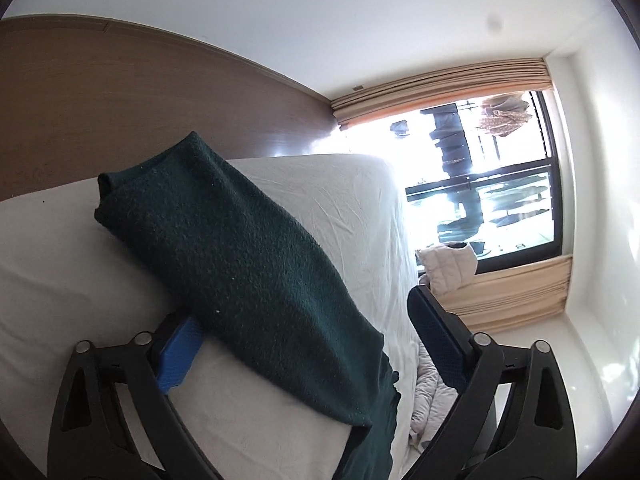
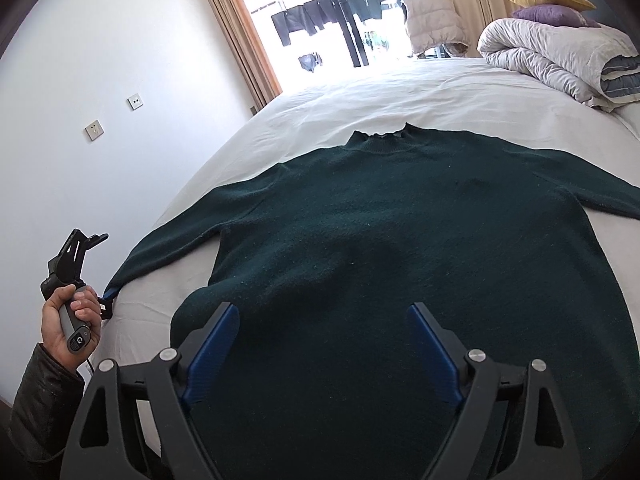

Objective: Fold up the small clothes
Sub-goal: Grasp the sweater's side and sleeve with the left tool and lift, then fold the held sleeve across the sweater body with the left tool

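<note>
One dark green sweater [image 2: 400,240] spread flat on the white bed [image 2: 360,92], collar toward the window [image 2: 340,20], hem toward the person, sleeves out to either side. Across the sweater from the hem, near the far corner of the bed: rolled duvet [image 2: 560,64] under two pillows [image 2: 552,4].

Left sleeve [image 1: 224,248] running long and straight from the sweater's shoulder out to the bed's edge, cuff end draped over it. Long axis of that sleeve passing diagonally between the left tongs [image 1: 304,344], lower pad under the cloth, upper pad standing clear; released, not yet pinching as far as visible. Seen from the right side, left hand [image 2: 72,316] right at the cuff, so plainly the nearer hand for that sleeve.

Right tongs [image 2: 322,340] hovering over the sweater's hem, also released, both blue pads apart with knit beneath them and nothing clamped. Likely next: sleeve carried inward across the sweater's body.
</note>
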A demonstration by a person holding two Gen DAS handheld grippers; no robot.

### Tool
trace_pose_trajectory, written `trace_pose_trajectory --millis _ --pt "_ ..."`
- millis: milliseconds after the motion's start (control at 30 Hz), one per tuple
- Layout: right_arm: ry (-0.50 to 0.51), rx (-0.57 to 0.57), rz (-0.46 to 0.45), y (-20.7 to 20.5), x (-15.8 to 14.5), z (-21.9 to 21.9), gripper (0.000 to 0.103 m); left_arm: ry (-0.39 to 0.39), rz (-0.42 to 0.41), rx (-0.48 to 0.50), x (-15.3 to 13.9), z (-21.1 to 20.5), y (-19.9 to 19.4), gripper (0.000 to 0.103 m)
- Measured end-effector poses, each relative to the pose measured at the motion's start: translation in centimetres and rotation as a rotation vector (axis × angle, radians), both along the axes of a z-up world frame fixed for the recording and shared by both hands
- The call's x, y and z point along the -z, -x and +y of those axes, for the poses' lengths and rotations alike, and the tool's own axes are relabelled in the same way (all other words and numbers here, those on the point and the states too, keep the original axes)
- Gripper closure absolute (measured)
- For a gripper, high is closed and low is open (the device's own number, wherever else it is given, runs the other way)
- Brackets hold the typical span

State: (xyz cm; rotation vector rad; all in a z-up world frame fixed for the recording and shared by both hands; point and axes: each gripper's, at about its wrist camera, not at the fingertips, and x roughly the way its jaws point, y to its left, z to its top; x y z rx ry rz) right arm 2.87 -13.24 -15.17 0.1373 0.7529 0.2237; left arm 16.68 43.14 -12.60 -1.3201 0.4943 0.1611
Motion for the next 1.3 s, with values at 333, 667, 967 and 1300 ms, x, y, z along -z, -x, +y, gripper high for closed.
trace_pose_trajectory --millis 333,667,967,1300 --pt "-0.075 0.087 0.004 0.0 0.6 -4.4 0.017 -0.136 0.024 0.052 -4.0 -3.4 -2.9 0.090" --pt "-0.156 0.227 -0.011 0.9 1.2 -12.4 0.017 -0.755 -0.116 0.524 -19.0 -32.5 -16.4 0.091" --pt "-0.194 0.366 0.021 1.3 2.8 -19.4 0.017 -1.074 -0.081 0.888 -8.2 -61.0 -13.0 0.090" --pt "-0.177 0.384 0.015 -0.3 1.9 -20.6 0.017 -1.212 0.064 1.032 -0.9 -63.4 -8.1 0.083"
